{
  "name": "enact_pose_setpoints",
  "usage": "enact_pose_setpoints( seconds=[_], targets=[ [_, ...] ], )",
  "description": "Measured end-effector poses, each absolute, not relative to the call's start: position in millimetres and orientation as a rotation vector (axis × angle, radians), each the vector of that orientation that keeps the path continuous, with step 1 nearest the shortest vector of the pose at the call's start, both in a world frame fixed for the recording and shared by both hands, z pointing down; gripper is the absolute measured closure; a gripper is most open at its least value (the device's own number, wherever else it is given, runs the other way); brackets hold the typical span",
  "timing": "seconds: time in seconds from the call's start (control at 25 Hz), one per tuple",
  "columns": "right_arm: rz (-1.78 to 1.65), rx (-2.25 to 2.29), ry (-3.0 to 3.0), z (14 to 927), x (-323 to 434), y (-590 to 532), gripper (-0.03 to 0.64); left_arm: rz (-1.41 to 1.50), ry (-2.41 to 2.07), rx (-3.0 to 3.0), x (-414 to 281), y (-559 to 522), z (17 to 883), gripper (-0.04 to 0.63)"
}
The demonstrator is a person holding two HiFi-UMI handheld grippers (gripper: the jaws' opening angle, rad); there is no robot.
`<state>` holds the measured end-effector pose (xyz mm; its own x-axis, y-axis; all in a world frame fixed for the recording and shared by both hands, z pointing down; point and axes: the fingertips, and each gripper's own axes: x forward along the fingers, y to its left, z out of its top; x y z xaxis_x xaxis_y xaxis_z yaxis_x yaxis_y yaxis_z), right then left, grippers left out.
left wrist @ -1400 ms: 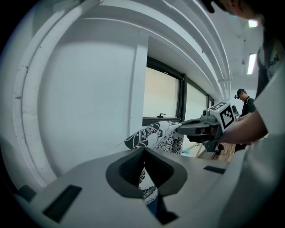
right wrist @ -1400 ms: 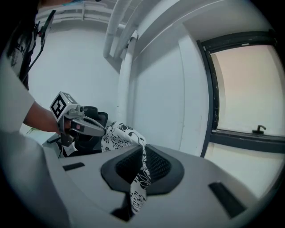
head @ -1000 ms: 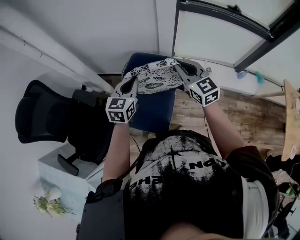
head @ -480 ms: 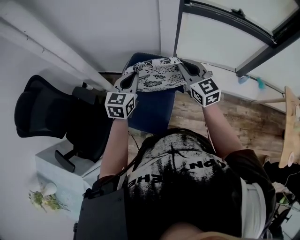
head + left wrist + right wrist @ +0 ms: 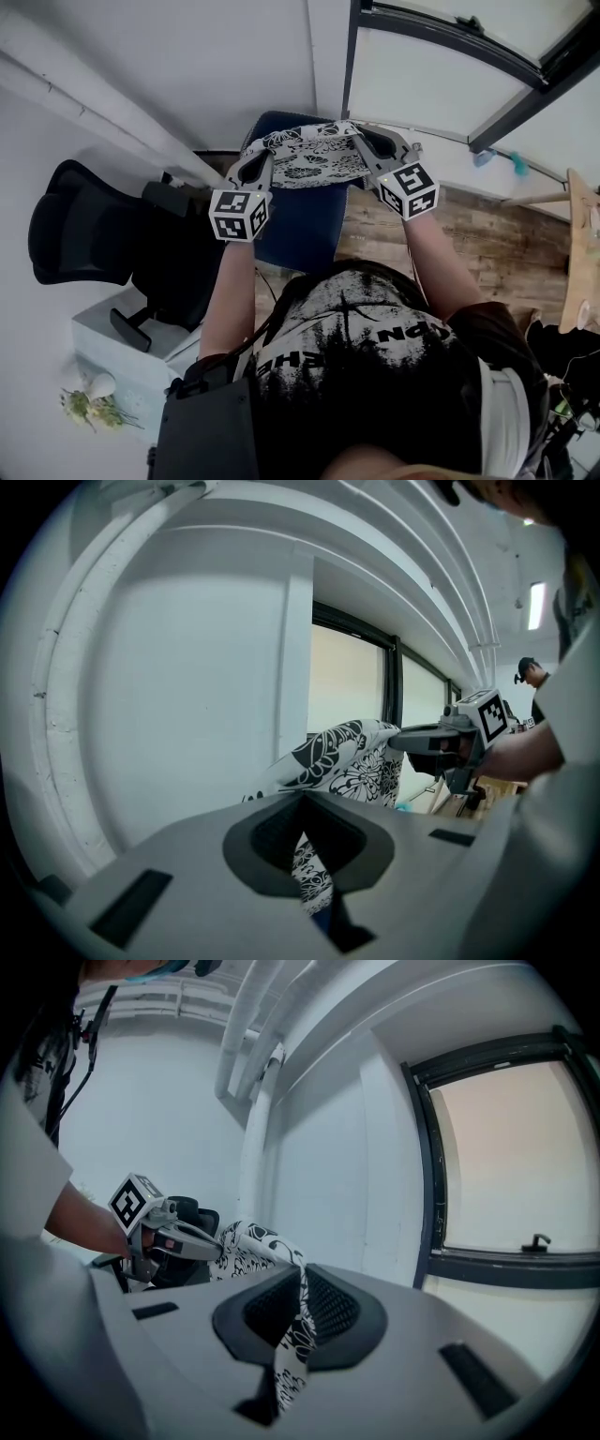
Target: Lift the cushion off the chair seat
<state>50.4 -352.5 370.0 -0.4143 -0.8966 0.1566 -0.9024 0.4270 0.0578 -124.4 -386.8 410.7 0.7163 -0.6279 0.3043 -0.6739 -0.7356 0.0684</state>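
Cushion (image 5: 309, 157), one, black-and-white flower print, is held up at twelve o'clock in the head view, over the one blue chair (image 5: 305, 230). Left gripper (image 5: 305, 850) pinches its nine o'clock edge and right gripper (image 5: 292, 1335) its three o'clock edge, each pair of jaws pressed on the cloth. One black chair (image 5: 84, 225) stands at nine o'clock. Two marker cubes (image 5: 239, 214) show square codes. Shirt (image 5: 375, 356) lettering shows upside down and cannot be read whole.

White wall (image 5: 187, 66) and dark-framed window (image 5: 422, 75) rise over a wooden floor (image 5: 506, 234)
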Motion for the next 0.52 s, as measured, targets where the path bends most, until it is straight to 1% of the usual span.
enact_pose_setpoints(
  seconds=[0.52],
  targets=[
    [0.089, 1.604, -2.508, 378.5, 53.4, -351.5, 0.591, 0.409, -1.03, 2.743, -118.5, -392.2, 418.0, 0.583]
  ],
)
